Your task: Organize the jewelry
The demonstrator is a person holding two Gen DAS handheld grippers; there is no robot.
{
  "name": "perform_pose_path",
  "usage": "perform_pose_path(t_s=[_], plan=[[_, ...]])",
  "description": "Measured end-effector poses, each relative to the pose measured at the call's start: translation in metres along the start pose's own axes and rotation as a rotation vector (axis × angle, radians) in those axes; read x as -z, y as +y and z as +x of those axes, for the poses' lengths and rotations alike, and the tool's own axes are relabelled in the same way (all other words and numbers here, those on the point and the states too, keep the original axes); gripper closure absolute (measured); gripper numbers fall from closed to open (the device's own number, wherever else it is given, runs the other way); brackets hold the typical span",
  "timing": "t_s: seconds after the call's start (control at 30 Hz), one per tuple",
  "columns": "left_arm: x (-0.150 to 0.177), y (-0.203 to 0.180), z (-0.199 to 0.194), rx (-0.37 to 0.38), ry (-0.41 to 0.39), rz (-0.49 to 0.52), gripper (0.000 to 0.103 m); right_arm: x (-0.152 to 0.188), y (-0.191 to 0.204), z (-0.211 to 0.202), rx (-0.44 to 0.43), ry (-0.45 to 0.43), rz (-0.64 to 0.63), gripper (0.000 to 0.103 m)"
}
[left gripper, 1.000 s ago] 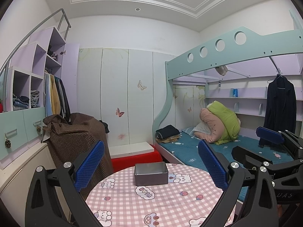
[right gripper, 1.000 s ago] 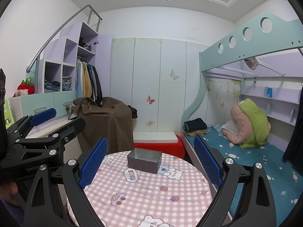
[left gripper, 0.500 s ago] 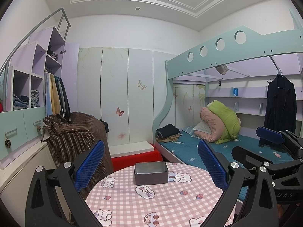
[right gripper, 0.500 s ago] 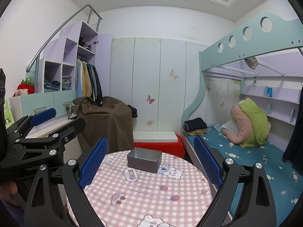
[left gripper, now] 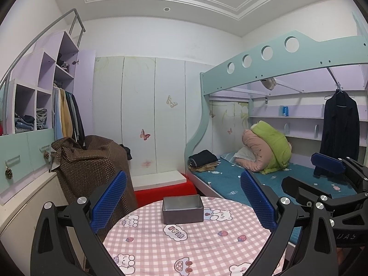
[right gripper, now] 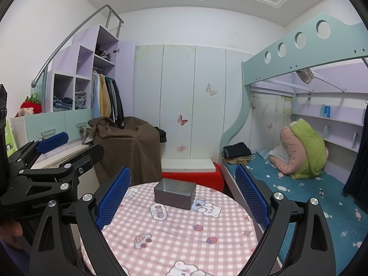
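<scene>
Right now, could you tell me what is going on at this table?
A person holds a two-finger gripper in each hand above a round table with a pink checked cloth. The left gripper and the right gripper are both open and empty. A grey box sits alone on the far part of the table, untouched. No jewelry is visible, so the sorting has not begun.

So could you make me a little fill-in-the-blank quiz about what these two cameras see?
1. The gray box sits on a round table covered in a pink ____ cloth.
2. Both the left gripper and the right gripper are ____, holding nothing.
3. The butterfly decorations are on the ____ doors.

Missing words: checked; open; wardrobe
</scene>
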State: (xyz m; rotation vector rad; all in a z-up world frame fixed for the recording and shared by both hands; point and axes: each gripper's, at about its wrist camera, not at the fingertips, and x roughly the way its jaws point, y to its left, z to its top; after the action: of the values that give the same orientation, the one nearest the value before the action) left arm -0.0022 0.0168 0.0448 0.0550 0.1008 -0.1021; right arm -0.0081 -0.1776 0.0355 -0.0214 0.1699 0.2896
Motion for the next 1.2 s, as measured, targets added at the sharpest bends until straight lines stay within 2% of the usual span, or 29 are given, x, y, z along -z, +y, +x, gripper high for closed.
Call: perform_pose_path(t_s=[1.2], plan=[[-0.0011,-0.0012,-0.0003,0.001,0.001,0.001,0.007,-0.0039,-0.0009,0.0019,0.001,0.003,0.001,0.014]])
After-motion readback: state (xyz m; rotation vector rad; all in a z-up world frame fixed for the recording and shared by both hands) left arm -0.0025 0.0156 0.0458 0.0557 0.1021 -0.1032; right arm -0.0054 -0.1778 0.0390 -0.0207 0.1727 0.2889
